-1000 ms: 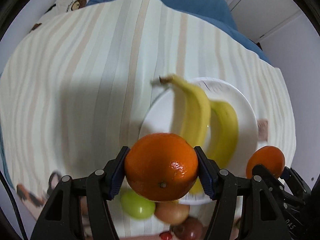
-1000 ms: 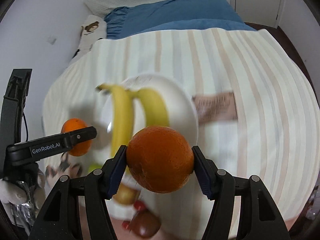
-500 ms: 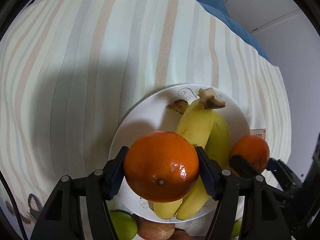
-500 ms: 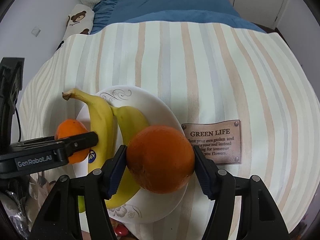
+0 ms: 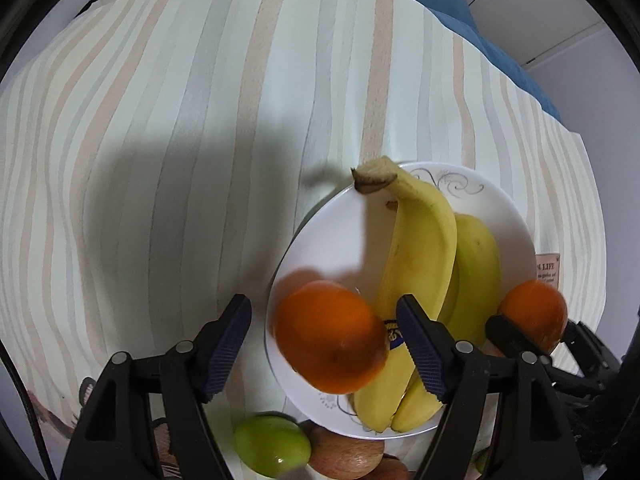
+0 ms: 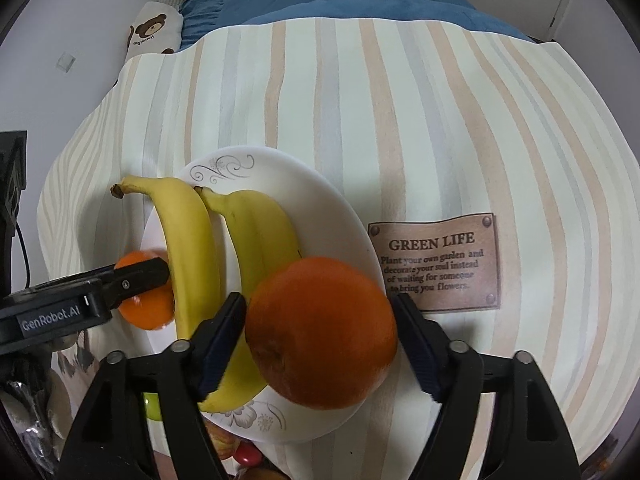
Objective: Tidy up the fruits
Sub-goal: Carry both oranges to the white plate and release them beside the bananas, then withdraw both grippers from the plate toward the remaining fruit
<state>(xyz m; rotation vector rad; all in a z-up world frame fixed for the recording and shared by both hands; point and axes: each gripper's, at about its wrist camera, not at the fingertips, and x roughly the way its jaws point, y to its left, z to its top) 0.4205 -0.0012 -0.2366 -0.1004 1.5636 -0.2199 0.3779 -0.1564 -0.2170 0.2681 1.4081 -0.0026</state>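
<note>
A white plate (image 5: 332,224) (image 6: 332,200) on the striped cloth holds two bananas (image 5: 424,248) (image 6: 224,240). My left gripper (image 5: 324,344) is open; an orange (image 5: 330,338) sits free between its fingers on the plate's left side, blurred. It also shows in the right wrist view (image 6: 146,306) behind the left gripper's finger. My right gripper (image 6: 320,340) is open, its fingers standing a little off a second orange (image 6: 320,332) that rests on the plate's right edge. That orange shows in the left wrist view (image 5: 534,310).
A green apple (image 5: 272,448) and a reddish apple (image 5: 346,458) lie just below the plate's near edge. A brown "GREEN LIFE" label (image 6: 436,264) is sewn on the cloth right of the plate. A blue bedcover (image 6: 320,0) lies beyond.
Both grippers have opened and let go of their oranges, which now lie on the plate. The left gripper has shifted left relative to the plate.
</note>
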